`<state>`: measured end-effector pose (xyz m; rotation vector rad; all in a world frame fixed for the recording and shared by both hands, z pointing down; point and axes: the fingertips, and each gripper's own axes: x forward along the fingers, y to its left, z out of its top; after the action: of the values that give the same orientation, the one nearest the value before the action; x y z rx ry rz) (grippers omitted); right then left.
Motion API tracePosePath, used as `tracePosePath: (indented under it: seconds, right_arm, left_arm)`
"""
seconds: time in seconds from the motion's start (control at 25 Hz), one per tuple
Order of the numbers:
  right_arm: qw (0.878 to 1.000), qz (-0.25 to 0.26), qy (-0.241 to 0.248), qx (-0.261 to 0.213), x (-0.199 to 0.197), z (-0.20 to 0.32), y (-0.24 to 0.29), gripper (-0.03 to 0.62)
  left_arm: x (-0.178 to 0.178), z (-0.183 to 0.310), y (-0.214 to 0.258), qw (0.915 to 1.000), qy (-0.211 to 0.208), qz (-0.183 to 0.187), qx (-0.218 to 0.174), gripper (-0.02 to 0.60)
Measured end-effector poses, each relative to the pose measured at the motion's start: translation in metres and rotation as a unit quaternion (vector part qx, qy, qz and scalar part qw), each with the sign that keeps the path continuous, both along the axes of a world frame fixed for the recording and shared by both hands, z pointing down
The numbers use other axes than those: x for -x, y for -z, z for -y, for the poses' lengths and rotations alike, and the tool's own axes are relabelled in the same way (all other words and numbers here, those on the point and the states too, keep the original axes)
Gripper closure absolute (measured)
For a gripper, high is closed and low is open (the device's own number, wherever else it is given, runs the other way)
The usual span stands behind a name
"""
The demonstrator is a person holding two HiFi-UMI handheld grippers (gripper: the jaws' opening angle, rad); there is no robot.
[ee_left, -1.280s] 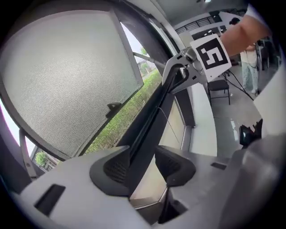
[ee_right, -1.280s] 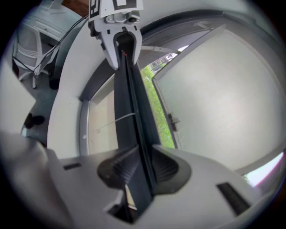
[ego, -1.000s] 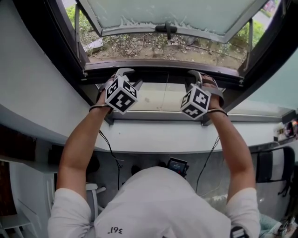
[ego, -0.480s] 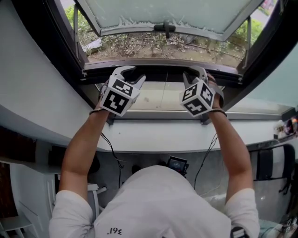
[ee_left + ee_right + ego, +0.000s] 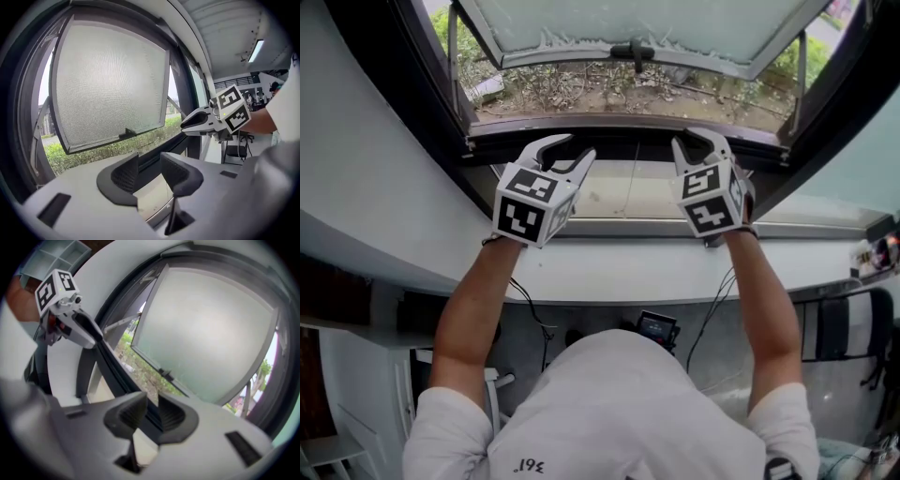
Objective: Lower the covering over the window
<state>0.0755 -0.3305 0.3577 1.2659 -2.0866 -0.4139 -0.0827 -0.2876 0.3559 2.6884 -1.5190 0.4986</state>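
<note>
Window [image 5: 630,22], raised grippers [image 5: 566,150] [image 5: 697,139] closing, jaws empty

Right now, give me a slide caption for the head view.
Left gripper and right gripper, jaws closing empty, held up at the open window frame.

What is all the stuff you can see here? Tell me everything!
Open window pane: one, frosted white, swung outward at the top.
Handle: one, dark, on the pane's edge.
Window frame: one, dark, around the opening.
Plants: green and brown, outside.
Chair: one, black, far right.
Small screen: one, dark, below the sill.
Left gripper: one, white, at the frame; fingers closing, nothing between.
Right gripper: one, white, at the frame; fingers closing, nothing between.
Arms: two, bare, raised.
Shirt: one, white, bottom.
</note>
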Motion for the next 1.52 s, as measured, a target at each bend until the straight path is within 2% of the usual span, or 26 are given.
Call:
tracePosePath:
  seconds: [0.4, 0.68, 1.12, 1.52]
  right_arm:
    - [0.997, 0.076, -0.008, 0.027, -0.001, -0.018, 0.004, 0.516]
    - [0.993, 0.116, -0.005, 0.035, 0.000, -0.030, 0.011, 0.517]
    - [0.987, 0.153, 0.004, 0.041, 0.003, -0.053, 0.010, 0.523]
    - [0.986, 0.159, 0.009, 0.048, 0.004, -0.069, 0.001, 0.524]
  left_arm:
    - [0.005, -0.020, 0.008, 0.9985, 0.010, -0.054, 0.000, 0.431]
    - [0.003, -0.033, 0.003, 0.9972, 0.007, -0.075, 0.007, 0.431]
    - [0.001, -0.058, 0.002, 0.9925, 0.008, -0.121, 0.013, 0.431]
    - [0.003, -0.073, 0.000, 0.9901, 0.010, -0.139, 0.017, 0.431]
